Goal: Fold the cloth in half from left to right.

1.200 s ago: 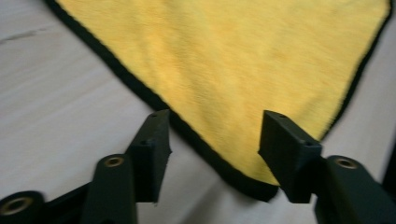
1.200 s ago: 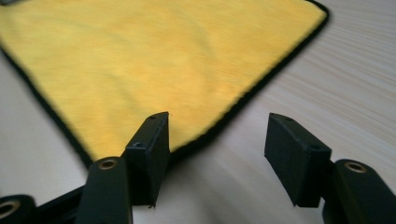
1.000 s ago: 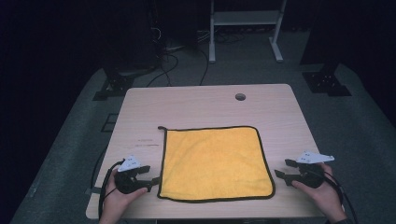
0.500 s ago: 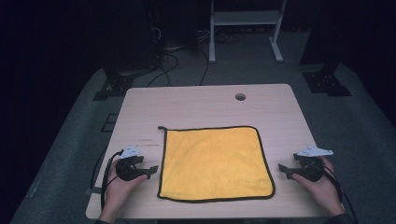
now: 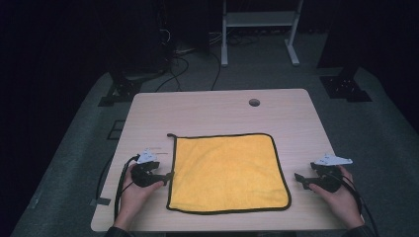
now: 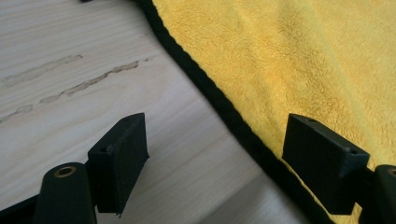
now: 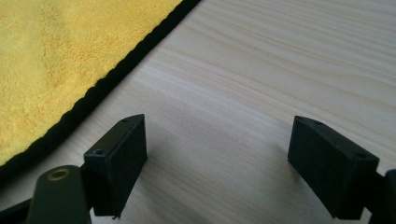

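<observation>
On the pale wooden worktop [image 5: 207,111] a yellow cloth [image 5: 227,170] with a black hem lies spread flat and square toward the near edge, unfolded, its small hanging loop [image 5: 171,135] at the far-left corner. Flat and centred like this, both side hems are within reach of either hand.

Left hand-held gripper [image 5: 167,176]: sits at the cloth's left hem, low over the wood, pointing across toward the fabric. In the left gripper view the jaws stand apart and straddle the black hem [image 6: 219,105]: one jaw over bare wood, the other over yellow pile. Nothing is pinched; the pads do not press on the cloth. The jaws have just been opening, then eased back slightly, with the hem between them. Judgement: this is a lined-up approach for a pinch on the left edge, with the opening set wide enough to take hem and pile together.

Right hand-held gripper [image 5: 300,178]: rests on the worktop to the right of the cloth, near it but apart from the right hem. In the right gripper view the jaws are spread wide over bare wood, and the hem [image 7: 116,70] runs off to one side. These jaws have just been opening; nothing is between them. Judgement: it waits ready, mirrored to the left one, so both edges can be taken for a fold or a lift.

Grey plates on top of both grippers face upward.
</observation>
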### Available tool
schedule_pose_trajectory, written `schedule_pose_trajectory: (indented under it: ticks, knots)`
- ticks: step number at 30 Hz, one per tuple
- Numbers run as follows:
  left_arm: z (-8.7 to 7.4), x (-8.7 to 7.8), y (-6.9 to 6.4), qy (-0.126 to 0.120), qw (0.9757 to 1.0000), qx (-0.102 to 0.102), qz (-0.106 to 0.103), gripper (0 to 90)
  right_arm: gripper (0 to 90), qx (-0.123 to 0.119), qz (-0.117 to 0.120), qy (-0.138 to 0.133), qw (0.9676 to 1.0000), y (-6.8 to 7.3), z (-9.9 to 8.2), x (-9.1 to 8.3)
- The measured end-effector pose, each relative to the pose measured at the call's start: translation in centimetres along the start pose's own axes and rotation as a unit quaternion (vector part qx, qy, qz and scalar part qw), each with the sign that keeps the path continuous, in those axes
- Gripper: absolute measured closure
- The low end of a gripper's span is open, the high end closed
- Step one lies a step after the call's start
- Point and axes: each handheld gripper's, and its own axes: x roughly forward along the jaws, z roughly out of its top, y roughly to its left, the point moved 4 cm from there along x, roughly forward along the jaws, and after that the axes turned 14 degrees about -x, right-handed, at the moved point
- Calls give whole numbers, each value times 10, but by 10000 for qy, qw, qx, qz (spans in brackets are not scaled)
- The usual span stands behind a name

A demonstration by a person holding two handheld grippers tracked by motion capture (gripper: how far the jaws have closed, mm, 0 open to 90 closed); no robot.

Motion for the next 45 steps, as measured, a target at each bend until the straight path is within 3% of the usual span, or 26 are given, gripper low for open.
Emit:
schedule_pose_trajectory:
  ticks: [6, 9, 17, 22, 25, 31, 38, 45]
  knots:
    - [1, 7, -6, 31, 9999, 97, 59, 233, 183, 1, 0, -1, 10000, 0, 0, 0]
    - [0, 9, -7, 82, 9989, 296, 352, 239, 183, 2, 1, -1, 10000, 0, 0, 0]
    - [4, 10, -1, -31, 9984, 128, 557, 249, 183, -1, 1, -2, 10000, 0, 0, 0]
    - [3, 9, -6, -100, 9990, 280, 332, 452, 183, -8, -2, -1, 10000, 0, 0, 0]
    - [3, 9, -8, -132, 9993, 266, 248, 560, 183, -9, -2, -2, 10000, 0, 0, 0]
    - [3, 11, -11, -94, 9999, 27, -58, 818, 183, -3, 5, 0, 10000, 0, 0, 0]
    - [3, 11, -11, -51, 9998, -121, -152, 872, 183, -10, 8, -1, 10000, 0, 0, 0]
    - [8, 5, -10, -258, 9975, -388, -537, 872, 183, -9, 9, -1, 10000, 0, 0, 0]
